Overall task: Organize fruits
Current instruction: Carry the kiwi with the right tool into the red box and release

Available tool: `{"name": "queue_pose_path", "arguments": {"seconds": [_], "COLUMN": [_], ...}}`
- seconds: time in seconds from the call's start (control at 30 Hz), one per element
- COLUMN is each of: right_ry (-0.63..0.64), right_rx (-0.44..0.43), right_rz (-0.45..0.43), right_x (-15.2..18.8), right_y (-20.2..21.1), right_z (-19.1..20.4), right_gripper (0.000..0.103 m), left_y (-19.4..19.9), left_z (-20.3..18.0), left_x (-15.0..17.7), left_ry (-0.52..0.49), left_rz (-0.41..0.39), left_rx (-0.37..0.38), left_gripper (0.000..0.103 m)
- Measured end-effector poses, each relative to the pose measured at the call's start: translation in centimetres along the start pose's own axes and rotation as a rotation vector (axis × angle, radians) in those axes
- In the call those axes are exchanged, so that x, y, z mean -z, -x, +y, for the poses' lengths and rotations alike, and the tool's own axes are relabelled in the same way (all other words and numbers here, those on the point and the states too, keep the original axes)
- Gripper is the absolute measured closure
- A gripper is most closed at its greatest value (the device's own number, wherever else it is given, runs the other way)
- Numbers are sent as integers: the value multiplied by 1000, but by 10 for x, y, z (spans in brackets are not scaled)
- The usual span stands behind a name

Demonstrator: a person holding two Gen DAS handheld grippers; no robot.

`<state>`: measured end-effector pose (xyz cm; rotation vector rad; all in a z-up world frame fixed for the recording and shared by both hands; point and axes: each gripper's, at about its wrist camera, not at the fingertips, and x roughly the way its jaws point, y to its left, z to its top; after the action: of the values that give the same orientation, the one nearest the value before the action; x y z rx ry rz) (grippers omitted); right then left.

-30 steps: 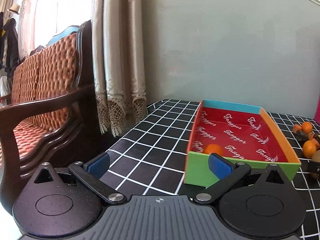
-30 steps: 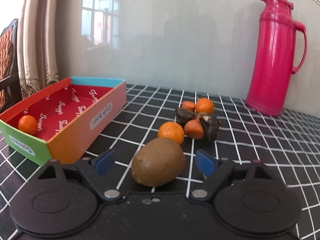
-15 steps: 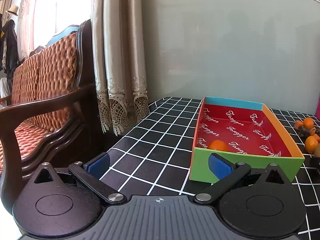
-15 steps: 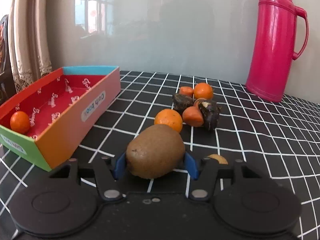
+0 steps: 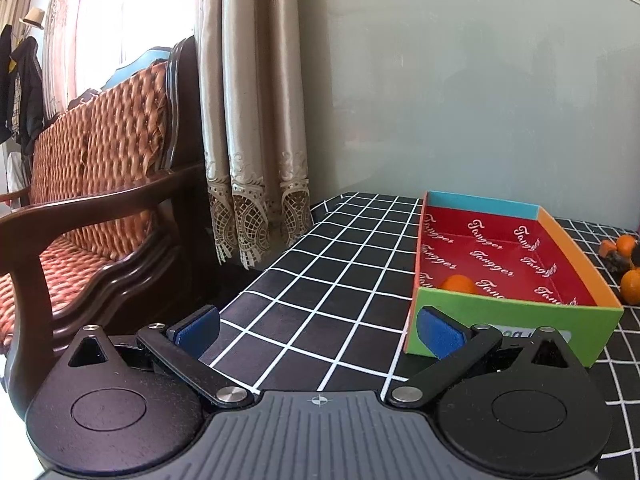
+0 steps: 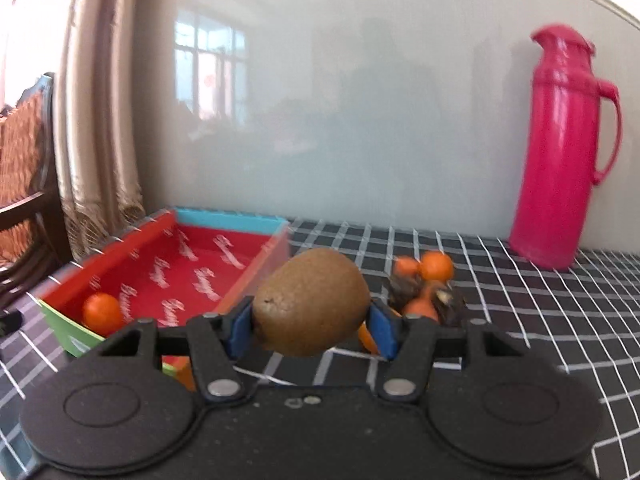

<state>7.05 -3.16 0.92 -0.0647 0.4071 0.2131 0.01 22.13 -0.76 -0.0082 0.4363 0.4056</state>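
Kiwi [image 6: 312, 306] clamped between right tongs [image 6: 313, 330]

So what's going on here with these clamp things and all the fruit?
A person is sorting fruit using two hand-held grippers. The right gripper is clamped on a kiwi, held up off the checked tablecloth near the colourful box, which has one small orange in it. More small oranges and some dark fruits sit in a pile by a pink thermos. The left gripper is open and empty, in front of the box.
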Motion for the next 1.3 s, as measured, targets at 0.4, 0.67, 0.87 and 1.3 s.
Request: {"name": "queue_pose_path", "arguments": {"seconds": [0.4,0.67,0.87,1.3], "right_ry": [55,89,65,121], "right_rx": [-91,-61,-45,114], "right_rz": [22,-8,-52,-109], "right_x": [3,11,10,10], "right_y": [-14,-16,-8,13], "right_z": [59,75,65,2], "right_gripper": [45,37,21,3], "left_y": [-1,-2,-1,12], "left_z": [23,25,24,-14], "left_x": [5,6,4,-6], "left_ry": [29,21,35,34], "left_rz": [9,13,10,-30], "left_rx": [-11,-2,13,101], "left_gripper": [0,0,0,0]}}
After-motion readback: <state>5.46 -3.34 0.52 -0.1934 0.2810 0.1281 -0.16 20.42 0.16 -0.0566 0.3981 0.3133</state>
